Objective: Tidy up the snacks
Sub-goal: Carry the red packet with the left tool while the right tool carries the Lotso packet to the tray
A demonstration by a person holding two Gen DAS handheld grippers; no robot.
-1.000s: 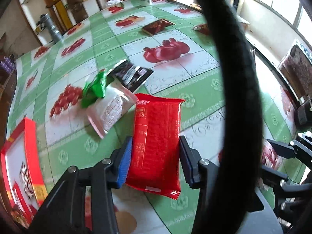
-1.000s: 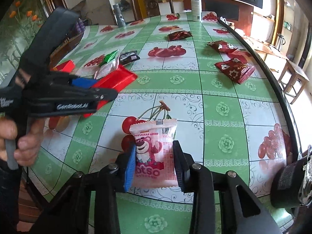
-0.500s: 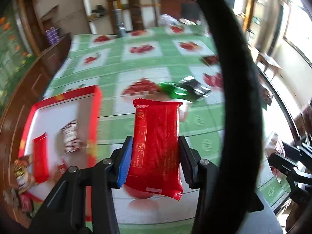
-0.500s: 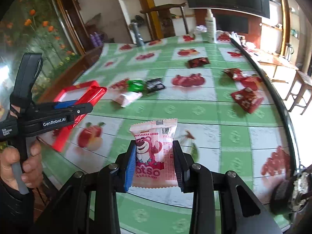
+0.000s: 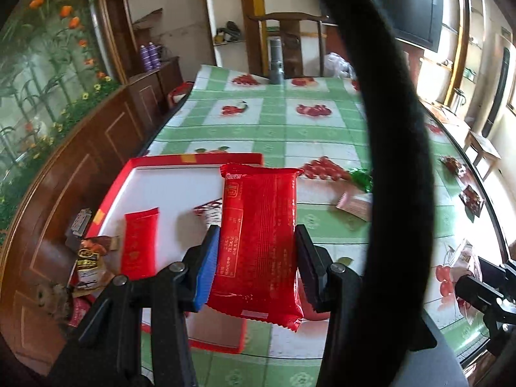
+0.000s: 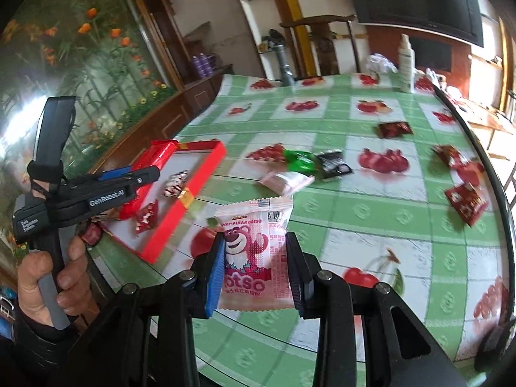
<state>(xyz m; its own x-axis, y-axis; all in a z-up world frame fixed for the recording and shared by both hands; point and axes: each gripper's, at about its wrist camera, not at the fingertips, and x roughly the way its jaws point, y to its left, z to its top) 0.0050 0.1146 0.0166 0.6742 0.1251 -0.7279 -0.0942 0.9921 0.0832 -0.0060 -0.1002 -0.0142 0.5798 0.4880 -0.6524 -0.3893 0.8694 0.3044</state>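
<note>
1. Left gripper (image 5: 256, 258) squeezes long shiny red snack pack (image 5: 259, 238) over red-rimmed white tray (image 5: 174, 177).
2. Right gripper (image 6: 254, 274) pinches pink bear snack bag (image 6: 254, 251) above table.
3. Few snacks in tray; lots left on green checked tablecloth (image 6: 371, 213).

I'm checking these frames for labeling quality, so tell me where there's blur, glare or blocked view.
Left wrist view: a thick black curved band blocks much of the right side; the held red foil snack packet is sharp. Right wrist view: the loose white wrapper and green wrapper are smeared; glare whitens the flowered wall at left.
</note>
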